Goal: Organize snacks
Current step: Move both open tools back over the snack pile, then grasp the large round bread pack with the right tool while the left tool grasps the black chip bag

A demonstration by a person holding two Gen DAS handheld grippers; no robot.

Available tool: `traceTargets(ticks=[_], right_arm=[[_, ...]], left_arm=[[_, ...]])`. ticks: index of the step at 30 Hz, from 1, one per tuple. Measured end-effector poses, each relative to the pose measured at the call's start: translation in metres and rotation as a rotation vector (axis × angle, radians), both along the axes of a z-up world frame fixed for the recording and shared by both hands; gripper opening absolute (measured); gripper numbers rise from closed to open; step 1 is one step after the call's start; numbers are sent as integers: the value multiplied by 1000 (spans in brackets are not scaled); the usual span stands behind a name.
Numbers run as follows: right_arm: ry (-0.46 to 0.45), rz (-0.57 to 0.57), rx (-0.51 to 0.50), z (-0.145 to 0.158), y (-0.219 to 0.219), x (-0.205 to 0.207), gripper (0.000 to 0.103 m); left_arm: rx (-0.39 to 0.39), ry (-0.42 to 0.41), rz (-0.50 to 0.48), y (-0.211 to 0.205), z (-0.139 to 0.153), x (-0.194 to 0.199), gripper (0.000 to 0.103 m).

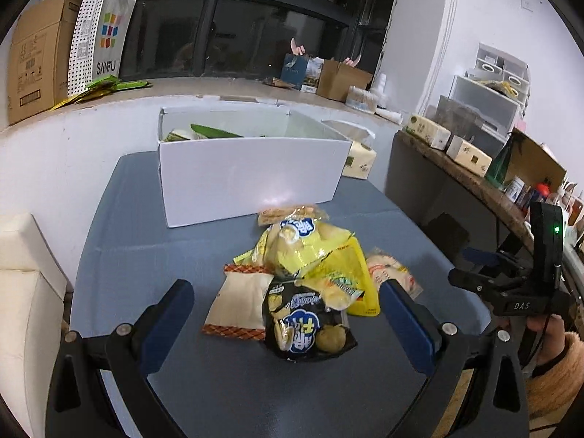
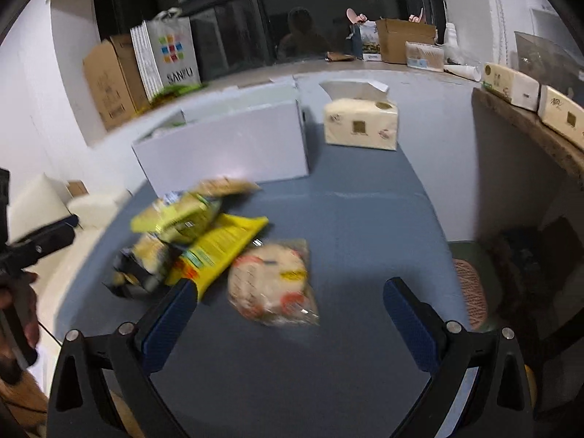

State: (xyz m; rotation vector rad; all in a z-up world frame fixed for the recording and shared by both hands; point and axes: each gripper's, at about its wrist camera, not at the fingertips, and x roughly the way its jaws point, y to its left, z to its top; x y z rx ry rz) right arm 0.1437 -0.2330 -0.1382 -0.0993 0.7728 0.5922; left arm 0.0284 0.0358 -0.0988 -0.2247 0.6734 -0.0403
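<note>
A heap of snack bags lies on the blue-grey table (image 1: 146, 255). It holds a black chip bag (image 1: 306, 323), a beige bag with orange ends (image 1: 239, 304), yellow bags (image 1: 310, 248) and a clear bread pack (image 1: 392, 272). My left gripper (image 1: 288, 314) is open, its fingers either side of the black bag, just above it. In the right wrist view my right gripper (image 2: 288, 310) is open over the bread pack (image 2: 272, 283), beside a yellow bag (image 2: 215, 252). The white box (image 1: 252, 171) behind the heap holds green packets (image 1: 215, 131). The right gripper also shows at the left view's right edge (image 1: 474, 266).
A tissue pack (image 2: 361, 124) stands right of the white box (image 2: 226, 146). A ledge behind carries cardboard boxes (image 1: 36, 62) and a SANFU bag (image 1: 104, 36). A side shelf with tissue packs (image 1: 430, 131) and bottles runs along the right. A cream cushion (image 1: 25, 292) sits at the left.
</note>
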Motion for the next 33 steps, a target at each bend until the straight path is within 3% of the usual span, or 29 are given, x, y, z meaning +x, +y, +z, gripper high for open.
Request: traceTargets(ticks=[6, 11, 17, 19, 25, 30, 33], right_arm=[[18, 115, -161, -32, 33, 10, 103], [31, 165, -204, -52, 50, 23, 103], [74, 209, -152, -65, 58, 37, 101], [31, 208, -186, -65, 60, 33, 79], [31, 188, -162, -60, 49, 28, 77], [31, 130, -84, -43, 16, 17, 77], [22, 81, -31, -32, -4, 9, 78]], left_arm=[[0, 3, -27, -5, -2, -2, 103], [14, 19, -40, -6, -6, -5, 103], [75, 57, -95, -21, -16, 0, 103], [103, 76, -117, -28, -20, 4, 103], [175, 145, -195, -47, -37, 19, 103], [325, 188, -230, -62, -51, 34, 103], [363, 193, -247, -66, -55, 40, 103]])
